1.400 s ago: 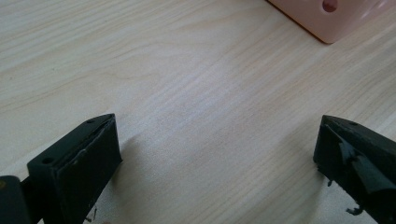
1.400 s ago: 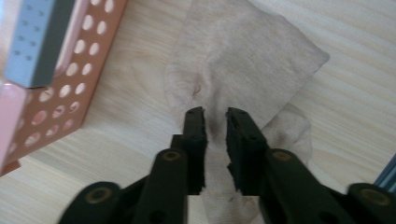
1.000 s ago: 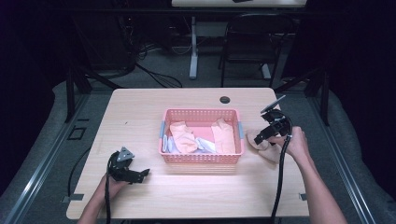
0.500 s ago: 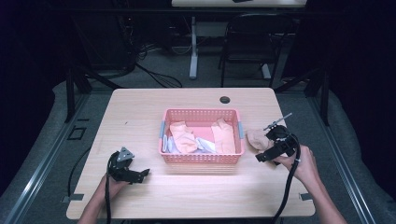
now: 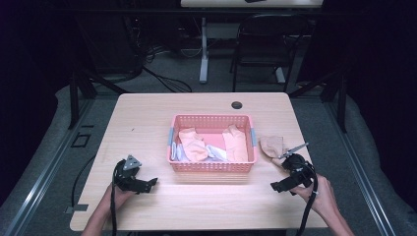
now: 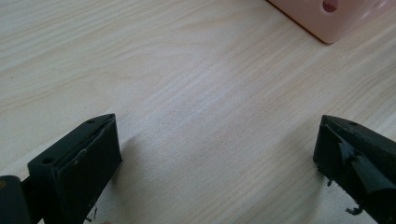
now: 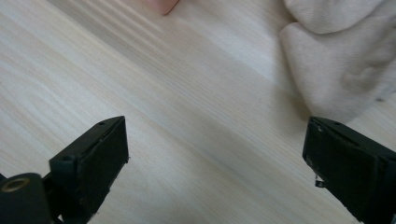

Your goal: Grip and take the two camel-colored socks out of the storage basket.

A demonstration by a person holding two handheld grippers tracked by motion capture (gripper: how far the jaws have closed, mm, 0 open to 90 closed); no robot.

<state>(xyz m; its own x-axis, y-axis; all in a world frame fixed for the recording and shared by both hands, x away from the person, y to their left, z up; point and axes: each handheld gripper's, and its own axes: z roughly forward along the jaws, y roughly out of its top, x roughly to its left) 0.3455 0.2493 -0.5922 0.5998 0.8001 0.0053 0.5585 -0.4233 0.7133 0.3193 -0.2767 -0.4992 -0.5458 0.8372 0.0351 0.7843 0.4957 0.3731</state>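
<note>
since that beige sock is just limp knit fabric, you're dealing with something light and floppy that'll bunch and drape the moment you lift it, so no worries about breaking it, only about it slipping out if you catch just a thin edge. it's lying crumpled on the table just beside the right end of the pink basket, which already has a few peach and white pieces in it. your right gripper has just been opening and its jaws stand wide with nothing but bare wood between them, the sock close by on one side. i'd pinch a thick fold near the middle. your left gripper is spread wide too, empty, down by the basket's left front corner.
</note>
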